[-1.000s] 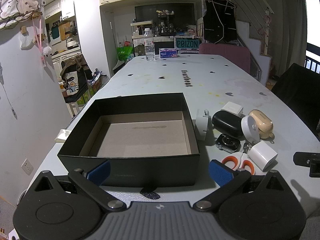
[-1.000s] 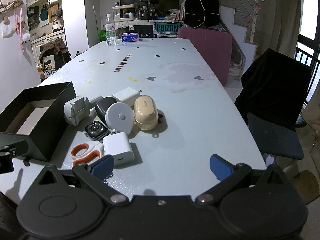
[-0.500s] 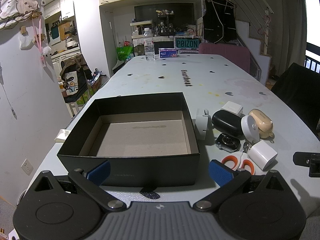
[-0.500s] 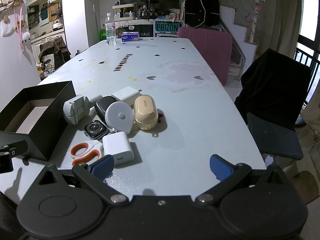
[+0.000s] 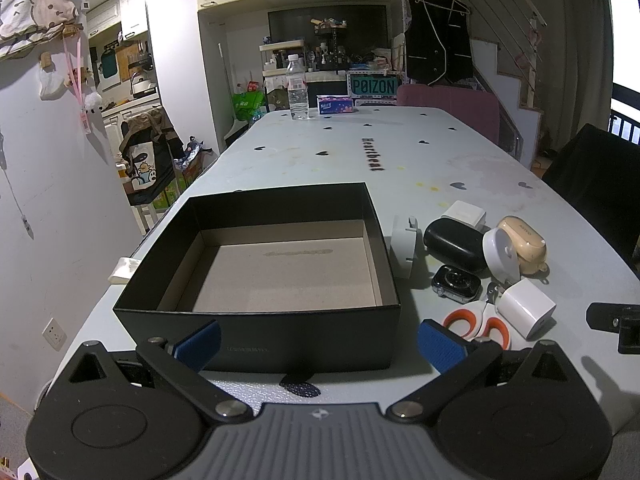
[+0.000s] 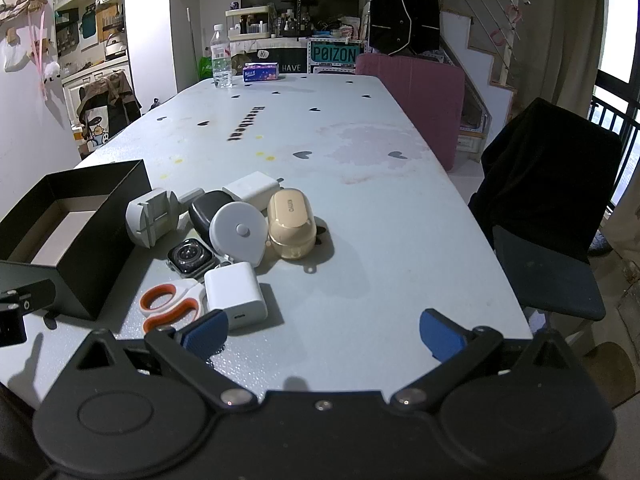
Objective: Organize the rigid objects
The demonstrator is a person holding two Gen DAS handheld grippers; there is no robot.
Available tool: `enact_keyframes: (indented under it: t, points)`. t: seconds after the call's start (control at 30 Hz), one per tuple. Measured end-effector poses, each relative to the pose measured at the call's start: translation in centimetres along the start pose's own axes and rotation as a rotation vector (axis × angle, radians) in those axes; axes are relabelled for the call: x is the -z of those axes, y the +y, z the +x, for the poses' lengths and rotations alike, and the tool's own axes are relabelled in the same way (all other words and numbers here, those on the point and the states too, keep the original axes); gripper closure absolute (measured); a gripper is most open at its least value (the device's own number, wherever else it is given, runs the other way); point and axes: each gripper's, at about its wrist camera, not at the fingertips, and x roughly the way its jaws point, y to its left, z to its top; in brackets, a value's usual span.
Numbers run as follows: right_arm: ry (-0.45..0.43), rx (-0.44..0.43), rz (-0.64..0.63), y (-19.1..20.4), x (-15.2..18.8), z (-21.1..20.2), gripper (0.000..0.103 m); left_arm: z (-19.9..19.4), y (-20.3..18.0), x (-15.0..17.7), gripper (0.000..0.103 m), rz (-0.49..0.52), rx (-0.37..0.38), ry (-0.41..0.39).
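Note:
An empty black box [image 5: 256, 332] with a grey floor sits on the white table [image 6: 360, 184]; it also shows at the left of the right wrist view [image 6: 86, 240]. Right of it lies a cluster: orange-handled scissors [image 6: 172, 308], a white charger cube [image 6: 236, 294], a smartwatch [image 6: 190, 258], a round white tape measure [image 6: 238, 232], a beige case [image 6: 290, 224], a black case [image 6: 208, 210], a grey holder [image 6: 152, 218] and a white adapter [image 6: 252, 188]. My left gripper [image 5: 320, 344] is open in front of the box. My right gripper [image 6: 324, 330] is open, its left finger near the charger cube.
A water bottle [image 6: 221, 58] and a tissue box [image 6: 261, 72] stand at the table's far end. A pink chair [image 6: 416, 96] and a black-draped chair [image 6: 548, 208] stand on the right side. The wall is close on the left.
My right gripper has edged slightly forward toward the cluster. The left gripper and the objects have not visibly moved.

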Motion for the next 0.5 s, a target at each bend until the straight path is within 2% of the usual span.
enact_keyframes:
  t: [0.5]
  points:
    - [0.002, 0.001, -0.002, 0.04, -0.02, 0.04, 0.0, 0.0, 0.01, 0.0, 0.0, 0.0, 0.0, 0.001]
